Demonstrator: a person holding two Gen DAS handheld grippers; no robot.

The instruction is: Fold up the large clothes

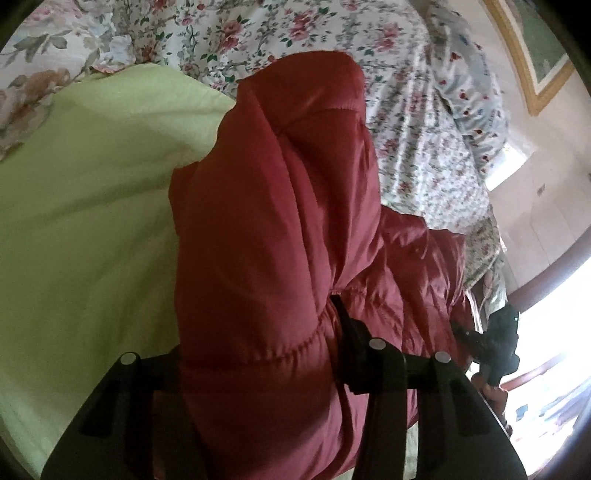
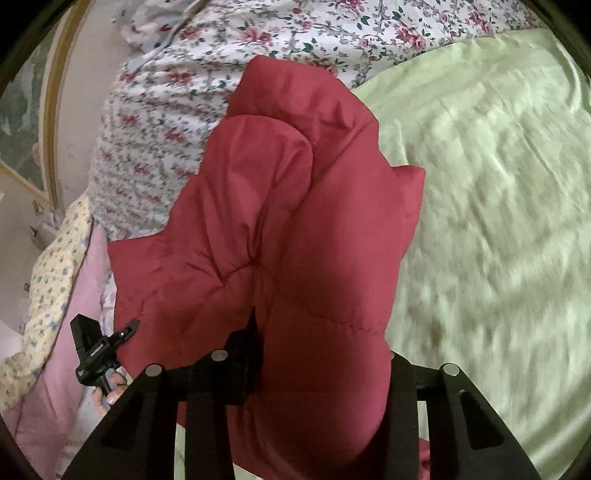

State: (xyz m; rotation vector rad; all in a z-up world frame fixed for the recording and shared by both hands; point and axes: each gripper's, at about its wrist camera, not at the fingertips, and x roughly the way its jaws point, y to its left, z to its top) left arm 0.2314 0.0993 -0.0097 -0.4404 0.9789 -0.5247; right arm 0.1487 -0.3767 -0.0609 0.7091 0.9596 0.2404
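A dark red puffer jacket (image 1: 280,221) hangs over a light green bed sheet (image 1: 92,221). My left gripper (image 1: 266,354) is shut on a thick fold of the jacket; only its right finger (image 1: 347,332) shows, the other is buried in the fabric. In the right wrist view the same jacket (image 2: 288,229) fills the middle, above the green sheet (image 2: 498,221). My right gripper (image 2: 317,354) is shut on another fold of it; its left finger (image 2: 247,343) shows. Each gripper appears small in the other's view, the right one (image 1: 495,343) and the left one (image 2: 96,350).
A floral quilt (image 1: 295,33) and a blue floral pillow (image 1: 469,92) lie at the head of the bed. A framed picture (image 1: 535,55) hangs on the wall. A pink and yellow blanket (image 2: 55,288) lies by the bed's edge.
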